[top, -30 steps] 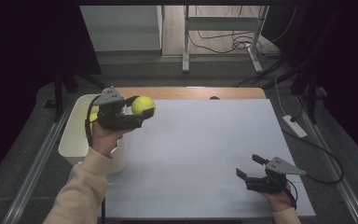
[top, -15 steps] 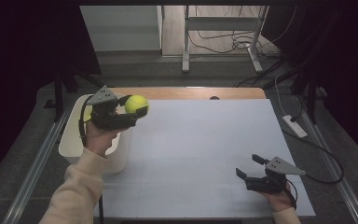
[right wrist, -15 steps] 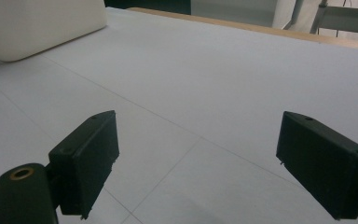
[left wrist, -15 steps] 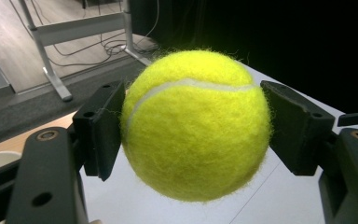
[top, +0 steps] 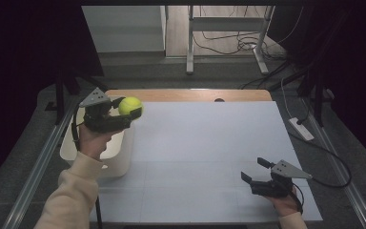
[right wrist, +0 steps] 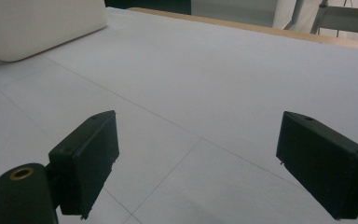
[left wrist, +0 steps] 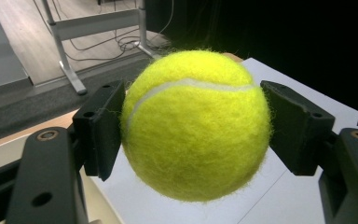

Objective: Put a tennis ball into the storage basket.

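Above the cream plastic bin (top: 119, 160), left hand-held gripper (top: 132, 109) pinching fuzzy yellow tennis ball (top: 130, 105). Along its jaws, ball (left wrist: 196, 126) clamped at mid-height; could roll out if loosened. Right hand-held gripper (right wrist: 212, 163) spread, low over white table (right wrist: 242, 79).

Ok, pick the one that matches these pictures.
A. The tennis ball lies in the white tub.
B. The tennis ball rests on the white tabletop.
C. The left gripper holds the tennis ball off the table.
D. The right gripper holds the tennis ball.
C: the left gripper is shut on the tennis ball, both pads pressing its sides, above the white tub.
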The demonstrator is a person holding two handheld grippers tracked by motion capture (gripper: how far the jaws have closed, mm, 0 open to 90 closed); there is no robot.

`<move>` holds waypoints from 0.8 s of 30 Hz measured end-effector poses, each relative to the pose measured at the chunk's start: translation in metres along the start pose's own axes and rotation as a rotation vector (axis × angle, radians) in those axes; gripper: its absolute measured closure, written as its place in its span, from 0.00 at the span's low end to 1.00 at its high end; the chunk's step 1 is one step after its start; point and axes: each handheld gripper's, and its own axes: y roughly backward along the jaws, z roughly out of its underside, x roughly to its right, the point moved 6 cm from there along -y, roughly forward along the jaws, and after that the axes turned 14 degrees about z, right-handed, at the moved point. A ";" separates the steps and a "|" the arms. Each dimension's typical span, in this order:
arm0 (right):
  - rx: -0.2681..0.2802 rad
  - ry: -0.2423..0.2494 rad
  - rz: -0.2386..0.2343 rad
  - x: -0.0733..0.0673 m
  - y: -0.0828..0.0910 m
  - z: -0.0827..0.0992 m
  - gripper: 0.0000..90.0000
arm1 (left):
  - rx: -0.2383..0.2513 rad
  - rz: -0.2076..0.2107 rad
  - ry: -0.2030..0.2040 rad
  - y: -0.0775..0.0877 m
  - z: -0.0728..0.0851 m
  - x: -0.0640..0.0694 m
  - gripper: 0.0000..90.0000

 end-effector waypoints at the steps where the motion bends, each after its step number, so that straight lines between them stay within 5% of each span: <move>1: 0.000 -0.001 0.000 0.000 0.000 0.000 0.14 | -0.001 -0.004 0.002 0.001 0.000 -0.001 0.30; 24: 0.000 0.003 -0.001 0.000 -0.001 0.000 0.14 | -0.029 -0.070 0.037 0.011 0.011 -0.024 0.30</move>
